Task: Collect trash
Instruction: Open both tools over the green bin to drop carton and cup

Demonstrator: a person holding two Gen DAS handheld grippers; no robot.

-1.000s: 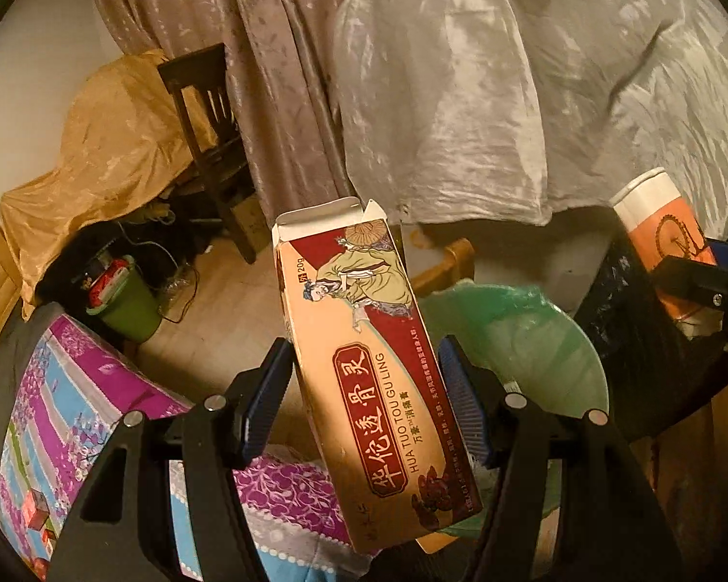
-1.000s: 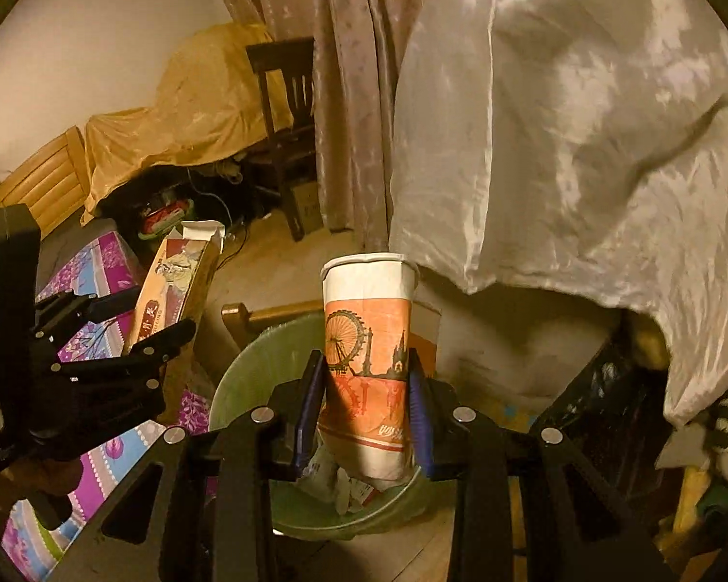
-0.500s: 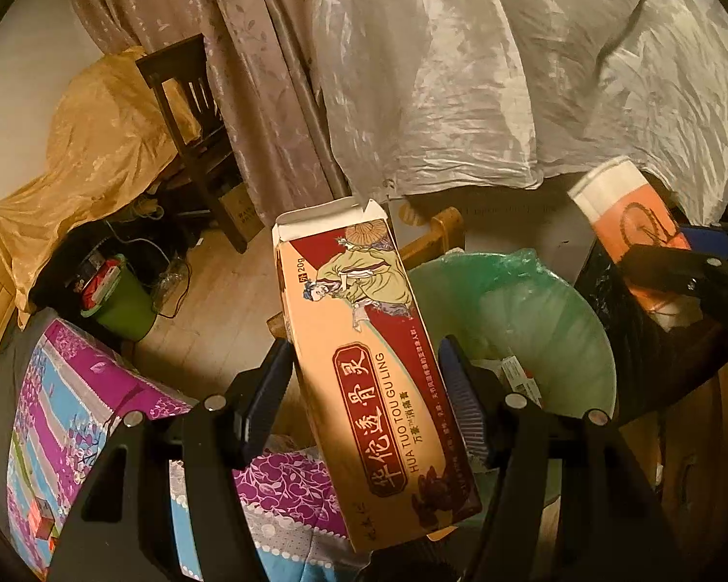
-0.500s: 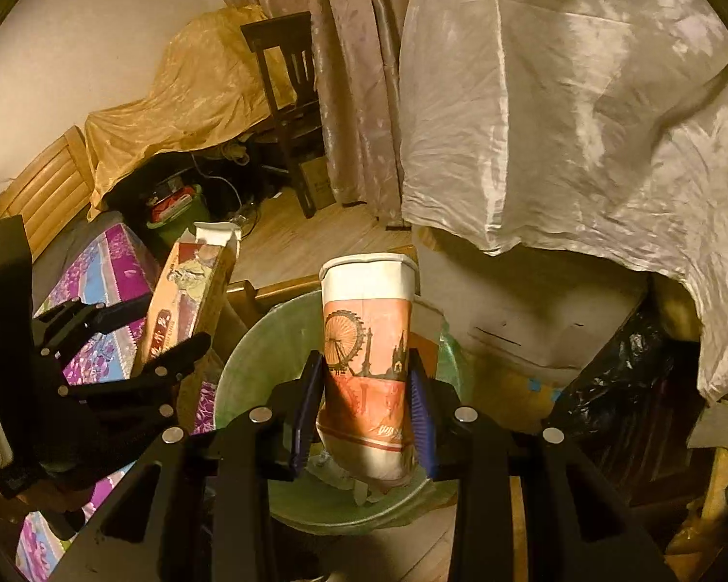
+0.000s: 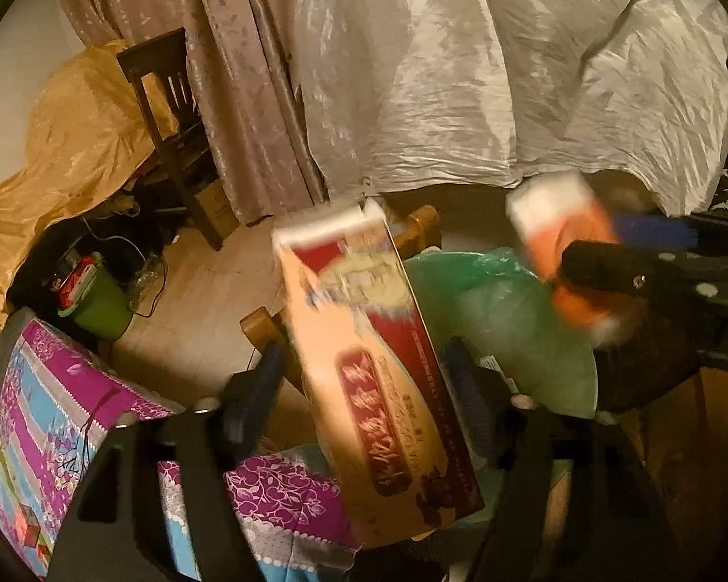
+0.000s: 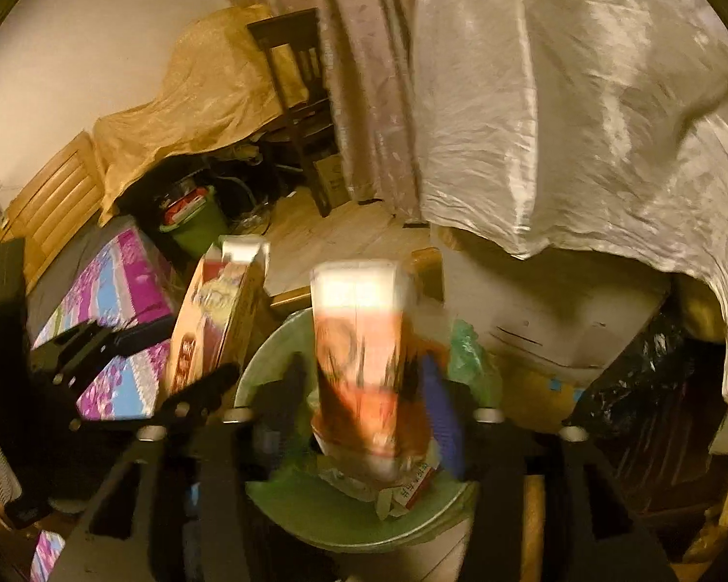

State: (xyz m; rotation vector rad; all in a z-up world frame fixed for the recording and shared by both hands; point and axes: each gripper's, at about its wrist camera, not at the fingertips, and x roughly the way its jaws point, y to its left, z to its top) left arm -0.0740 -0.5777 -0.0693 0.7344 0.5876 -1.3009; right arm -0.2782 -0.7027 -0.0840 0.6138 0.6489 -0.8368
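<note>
A tall orange and red carton (image 5: 364, 339) stands blurred between the fingers of my left gripper (image 5: 364, 383). Its jaws are opening, and a gap shows on each side of the carton. An orange and white paper cup (image 6: 359, 339) is blurred between the fingers of my right gripper (image 6: 364, 388). Those jaws are opening too and stand clear of the cup's sides. Both items hang over a green-lined trash bin (image 6: 286, 499) holding paper scraps. The cup (image 5: 558, 228) and bin (image 5: 534, 339) also show in the left wrist view, the carton (image 6: 218, 320) in the right.
A purple and blue bedspread (image 5: 48, 412) lies at the left. A small green bucket (image 5: 97, 305), a dark wooden chair (image 5: 170, 111) and a gold cloth (image 5: 63, 145) stand beyond. A white sheet (image 5: 509, 72) drapes over furniture behind the bin. A black bag (image 6: 655, 388) sits at the right.
Both grippers' jaws have spread apart from the carton and the cup, which they clamped before. Both items now look motion-blurred over the bin. The bin sits closer under the grippers.
</note>
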